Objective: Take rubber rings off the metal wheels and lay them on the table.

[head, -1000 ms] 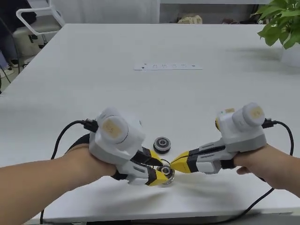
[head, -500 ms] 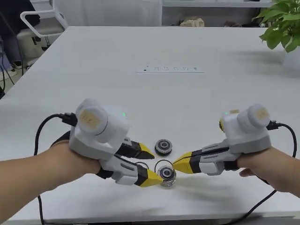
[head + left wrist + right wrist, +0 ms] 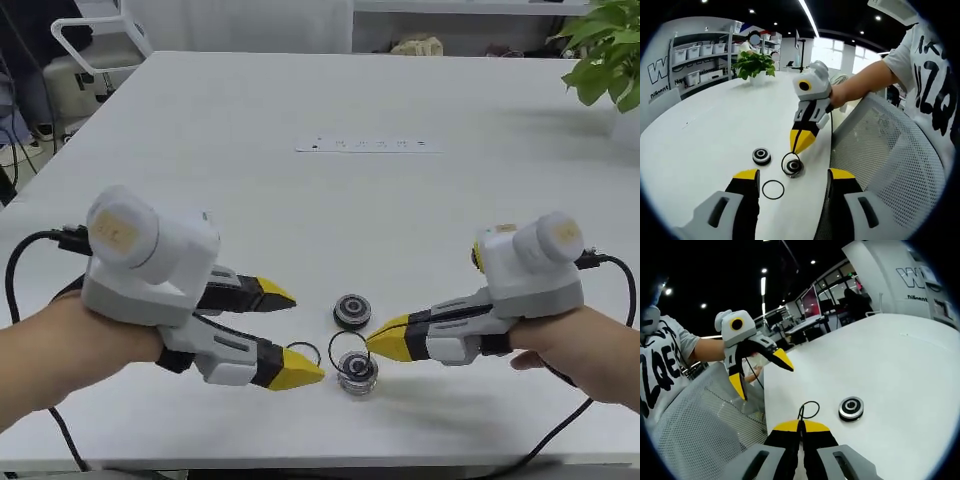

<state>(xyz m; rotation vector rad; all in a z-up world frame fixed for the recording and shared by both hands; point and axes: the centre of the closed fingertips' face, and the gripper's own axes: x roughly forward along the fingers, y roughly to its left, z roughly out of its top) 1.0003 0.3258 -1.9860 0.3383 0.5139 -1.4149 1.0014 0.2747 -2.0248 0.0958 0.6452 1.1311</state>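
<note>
My right gripper (image 3: 375,342) is shut on a thin black rubber ring (image 3: 346,346), which stands up from a metal wheel (image 3: 357,370) near the table's front edge. Whether the ring still touches that wheel I cannot tell. My left gripper (image 3: 290,333) is open to the left of the wheel, holding nothing. A second wheel (image 3: 351,310) with its black ring on lies just behind. A loose ring (image 3: 305,352) lies flat between the left gripper's jaws. The left gripper view has both wheels (image 3: 793,167) (image 3: 761,156), the loose ring (image 3: 773,189) and the right gripper (image 3: 801,145). The right gripper view has the held ring (image 3: 810,409).
The white table (image 3: 350,220) stretches far back, with a flush socket strip (image 3: 368,146) in its middle. A green plant (image 3: 605,50) stands at the back right, and a chair (image 3: 70,70) at the back left. A mesh chair (image 3: 880,150) is by the front edge.
My left gripper has let go of the front wheel, opened and drawn back to the left. The right gripper has stayed shut on the ring.
</note>
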